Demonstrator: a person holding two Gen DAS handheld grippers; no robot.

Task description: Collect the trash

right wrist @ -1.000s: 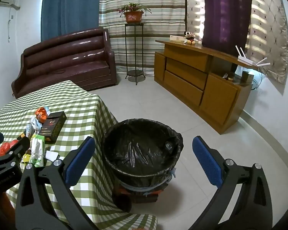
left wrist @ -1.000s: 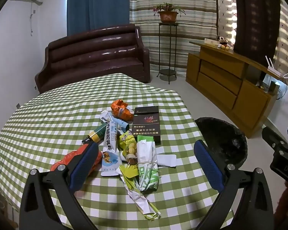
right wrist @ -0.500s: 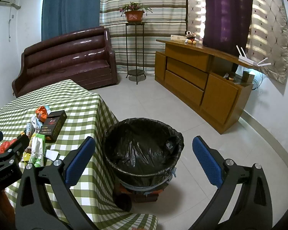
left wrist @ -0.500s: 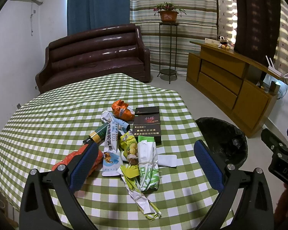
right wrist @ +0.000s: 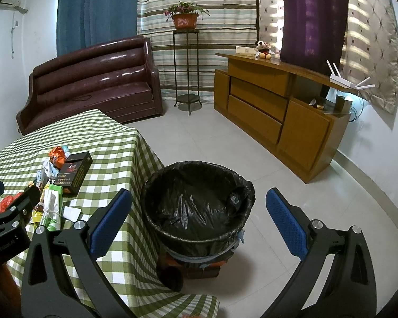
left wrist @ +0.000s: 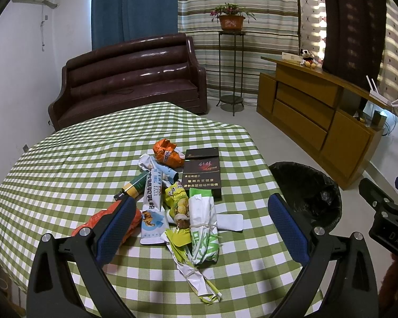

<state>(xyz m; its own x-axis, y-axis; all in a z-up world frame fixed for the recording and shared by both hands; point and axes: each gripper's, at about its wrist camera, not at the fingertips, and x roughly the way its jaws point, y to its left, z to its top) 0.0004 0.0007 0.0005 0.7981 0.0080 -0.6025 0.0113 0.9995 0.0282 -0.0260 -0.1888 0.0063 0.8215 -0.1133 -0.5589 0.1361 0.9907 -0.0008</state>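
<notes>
A pile of trash lies on the green checked table point(left wrist: 66, 164): a dark cigarette box point(left wrist: 202, 175), an orange wrapper point(left wrist: 167, 153), a green-white packet point(left wrist: 203, 228), a white-blue sachet point(left wrist: 151, 206), a red wrapper point(left wrist: 98, 220) and a white card point(left wrist: 229, 221). My left gripper point(left wrist: 199, 225) is open and empty, hovering above the near side of the pile. My right gripper point(right wrist: 197, 222) is open and empty above the black-lined trash bin point(right wrist: 199, 204), which stands on the floor by the table's right edge. The bin also shows in the left wrist view point(left wrist: 307, 188).
A brown leather sofa point(left wrist: 130, 76) stands behind the table. A wooden sideboard point(left wrist: 318, 114) lines the right wall, with a plant stand point(left wrist: 230, 66) beside it. Tiled floor point(right wrist: 265, 164) lies between bin and sideboard.
Both grippers have barely moved; the views shift very slightly. Both stay open. The trash has not moved.
</notes>
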